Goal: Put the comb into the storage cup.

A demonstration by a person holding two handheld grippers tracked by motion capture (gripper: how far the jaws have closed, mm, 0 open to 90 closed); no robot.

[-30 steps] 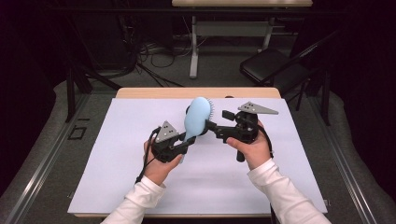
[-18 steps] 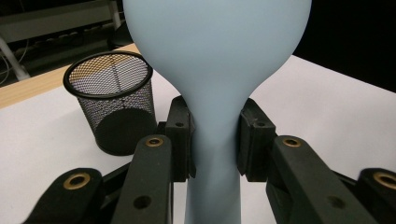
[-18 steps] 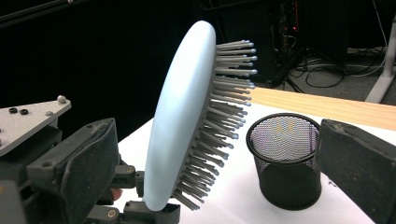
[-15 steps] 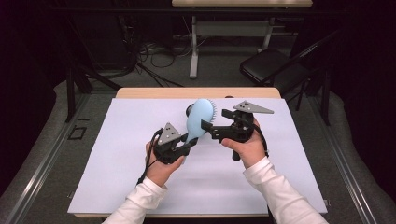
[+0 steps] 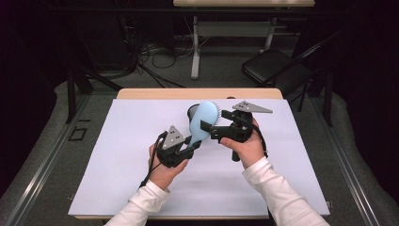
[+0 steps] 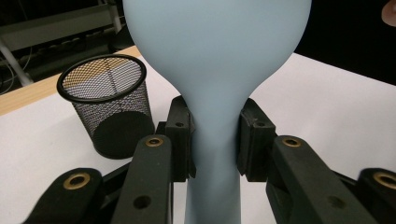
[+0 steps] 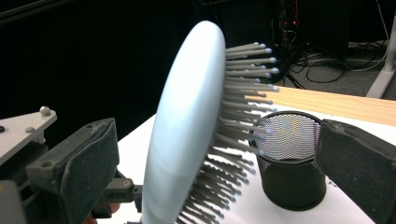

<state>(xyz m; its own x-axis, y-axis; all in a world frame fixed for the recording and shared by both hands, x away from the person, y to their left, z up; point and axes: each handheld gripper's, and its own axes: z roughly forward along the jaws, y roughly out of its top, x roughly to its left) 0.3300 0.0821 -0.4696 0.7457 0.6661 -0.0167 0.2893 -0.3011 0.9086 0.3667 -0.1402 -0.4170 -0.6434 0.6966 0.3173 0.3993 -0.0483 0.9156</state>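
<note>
At the centre of the high view, the left gripper (image 5: 187, 147) clamps the smooth neck of the pale blue hairbrush (image 5: 203, 123), which is raised above the white table sheet (image 5: 117, 155). The right gripper (image 7: 219, 154) has just opened wide, with its pads clear of the bristled head. At lower right of the right gripper view stands a round black mesh cup (image 7: 290, 161).

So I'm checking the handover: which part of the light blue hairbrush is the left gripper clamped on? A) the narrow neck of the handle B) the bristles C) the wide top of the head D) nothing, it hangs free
A: in the left gripper view the left gripper's pads press both sides of the hairbrush's narrow neck, just below the head.
</note>
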